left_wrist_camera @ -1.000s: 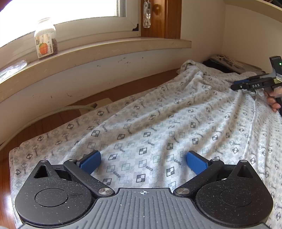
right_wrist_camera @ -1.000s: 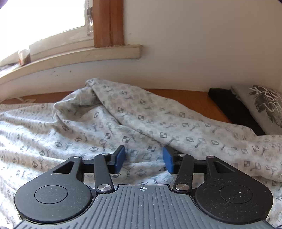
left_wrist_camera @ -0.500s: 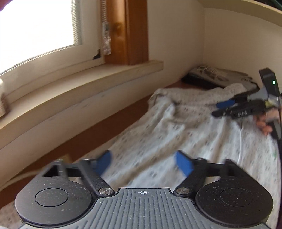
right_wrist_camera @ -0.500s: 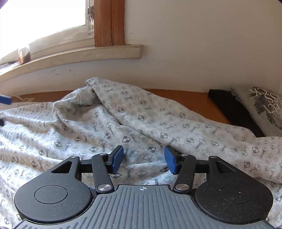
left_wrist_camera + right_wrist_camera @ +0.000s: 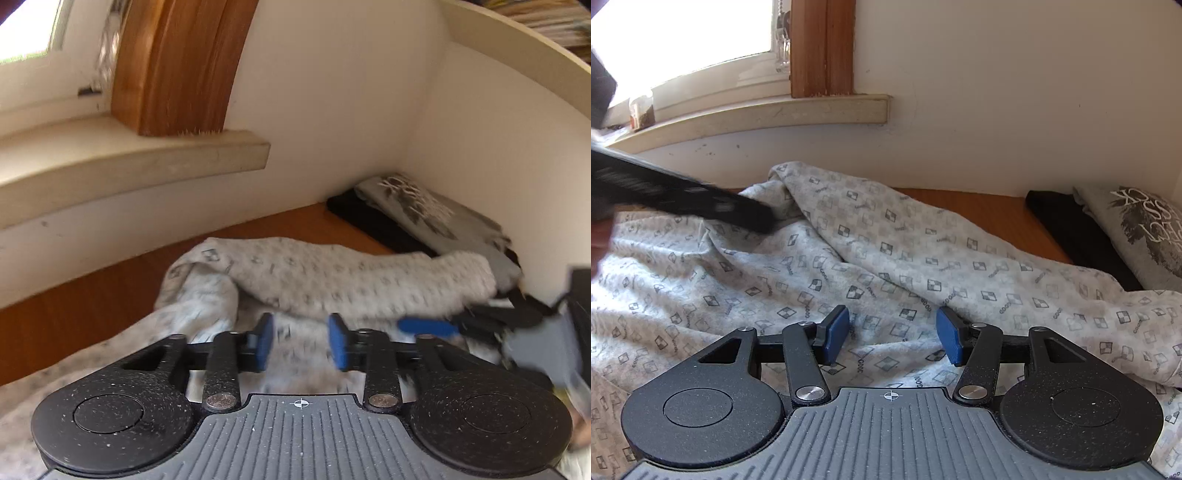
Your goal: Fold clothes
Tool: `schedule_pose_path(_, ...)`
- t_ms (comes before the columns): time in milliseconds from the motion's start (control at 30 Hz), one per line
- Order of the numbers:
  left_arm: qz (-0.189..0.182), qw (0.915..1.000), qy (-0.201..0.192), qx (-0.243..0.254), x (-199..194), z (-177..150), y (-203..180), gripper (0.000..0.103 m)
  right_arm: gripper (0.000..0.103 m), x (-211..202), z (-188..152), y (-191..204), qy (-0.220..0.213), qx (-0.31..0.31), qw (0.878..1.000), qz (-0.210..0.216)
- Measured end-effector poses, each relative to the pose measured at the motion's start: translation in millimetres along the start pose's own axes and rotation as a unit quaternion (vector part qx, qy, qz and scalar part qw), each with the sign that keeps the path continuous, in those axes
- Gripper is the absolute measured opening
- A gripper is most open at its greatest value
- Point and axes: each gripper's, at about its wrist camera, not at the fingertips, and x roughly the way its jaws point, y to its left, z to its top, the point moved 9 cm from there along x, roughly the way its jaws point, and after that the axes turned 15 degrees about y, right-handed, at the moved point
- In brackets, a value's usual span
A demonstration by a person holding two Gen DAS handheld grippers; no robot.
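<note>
Two grippers [image 5: 301,341] [image 5: 893,334] over patterned cloth [image 5: 886,258], L jaws closing

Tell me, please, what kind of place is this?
Probably a room in a home: a patterned garment is spread on a wooden surface under a window sill, with folded clothes in the corner.

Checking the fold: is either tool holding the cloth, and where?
Nothing looks held. The left tool has just been closing its jaws, the right tool stands open; the cloth shows between both pairs of pads, unpinched.
</note>
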Motion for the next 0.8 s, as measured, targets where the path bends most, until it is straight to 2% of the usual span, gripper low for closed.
schedule_pose_path(33,0.008,0.9999,-0.002,-0.009,6.9,5.3,1.0,0.049,0.053,-0.1,-0.1,0.1,0.000,-0.001,1.000,-0.001)
schedule_pose_path(100,0.015,0.9993,-0.005,-0.033,17.9,13.6,7.4,0.060,0.053,-0.4,-0.1,0.4,-0.001,-0.002,1.000,-0.003)
schedule_pose_path(167,0.014,0.9986,-0.002,-0.052,27.2,18.4,12.9,0.064,0.053,-0.5,0.0,0.4,-0.001,-0.003,1.000,-0.004)
schedule_pose_path(233,0.005,0.9987,-0.008,-0.050,29.9,21.6,12.9,0.064,0.053,-0.5,0.1,0.0,0.000,-0.002,1.000,-0.003)
schedule_pose_path(267,-0.002,0.9989,-0.013,-0.045,29.7,23.3,11.9,0.061,0.053,-0.5,0.1,-0.2,0.000,-0.001,1.000,-0.002)
schedule_pose_path(333,-0.026,0.9986,-0.025,-0.037,26.4,28.2,10.0,0.042,0.053,-0.6,0.1,-0.2,0.000,0.000,1.000,-0.002)
schedule_pose_path(400,-0.032,0.9974,-0.044,-0.047,14.2,35.4,15.5,0.009,0.053,-0.8,0.1,-0.1,0.000,0.000,1.000,-0.001)
schedule_pose_path(467,-0.045,0.9956,-0.070,-0.043,-5.9,44.7,20.6,0.004,0.053,-1.0,0.3,-0.1,0.000,0.000,1.000,-0.002)
schedule_pose_path(533,-0.047,0.9950,-0.082,-0.033,-26.0,52.9,28.0,0.004,0.053,-1.3,0.5,0.0,-0.001,-0.002,1.000,-0.004)
schedule_pose_path(633,-0.014,0.9949,-0.092,-0.039,-51.9,57.8,49.5,0.005,0.053,-2.5,0.5,2.6,-0.004,-0.010,1.000,-0.014)
schedule_pose_path(767,0.024,0.9982,-0.051,-0.020,-55.9,43.9,65.1,0.009,0.053,-4.3,0.3,6.5,-0.009,-0.022,0.999,-0.026)
schedule_pose_path(800,0.038,0.9980,-0.051,-0.009,-56.7,40.2,64.8,0.021,0.053,-4.7,0.4,6.2,-0.010,-0.021,0.999,-0.027)
